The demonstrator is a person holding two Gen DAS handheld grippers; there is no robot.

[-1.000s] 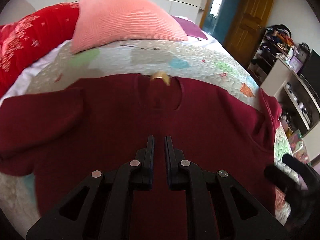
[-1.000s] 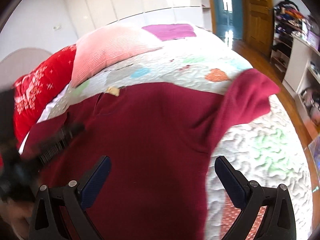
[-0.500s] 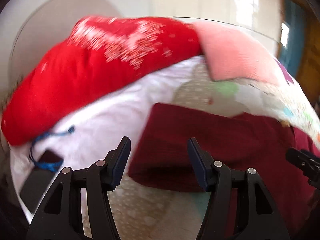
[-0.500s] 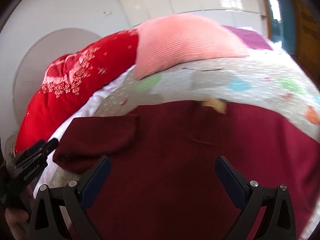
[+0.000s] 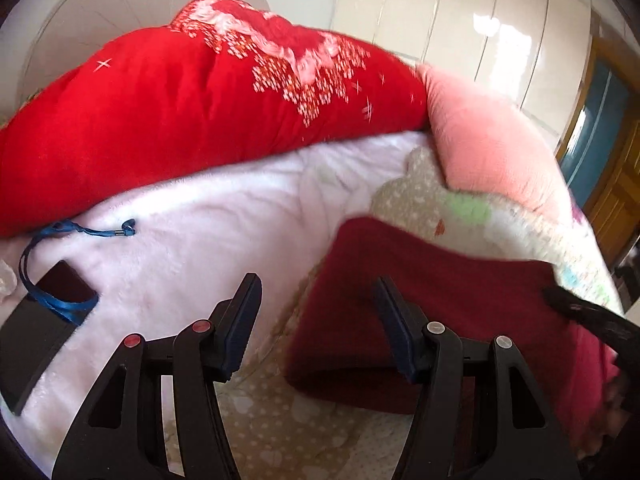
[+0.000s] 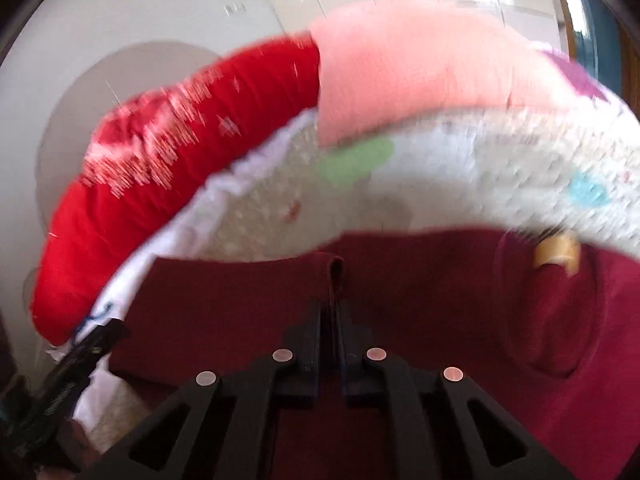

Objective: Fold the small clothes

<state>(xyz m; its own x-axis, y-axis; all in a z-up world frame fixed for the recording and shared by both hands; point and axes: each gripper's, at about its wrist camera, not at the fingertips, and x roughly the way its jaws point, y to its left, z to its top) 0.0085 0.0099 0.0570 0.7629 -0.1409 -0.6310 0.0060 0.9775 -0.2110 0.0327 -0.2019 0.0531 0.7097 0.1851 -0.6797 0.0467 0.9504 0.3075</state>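
Observation:
A dark red sweater (image 5: 440,300) lies flat on the quilted bed cover; its left sleeve end (image 5: 340,344) points toward me. My left gripper (image 5: 316,304) is open, its jaws straddling the sleeve's cuff edge just above the cloth. In the right wrist view the sweater (image 6: 440,320) fills the lower frame, with a tan neck label (image 6: 554,254) at the collar. My right gripper (image 6: 330,320) is shut on a pinched fold of the sweater (image 6: 335,270) near the left shoulder seam.
A red embroidered pillow (image 5: 180,112) and a pink pillow (image 5: 488,148) lie at the bed's head. A black phone (image 5: 36,336) with a blue lanyard (image 5: 52,248) rests on the white sheet to the left. A wooden door (image 5: 616,200) is far right.
My left gripper swung left from the sweater's middle to the left sleeve and opened. My right gripper moved left to the shoulder and closed on a fold of cloth.

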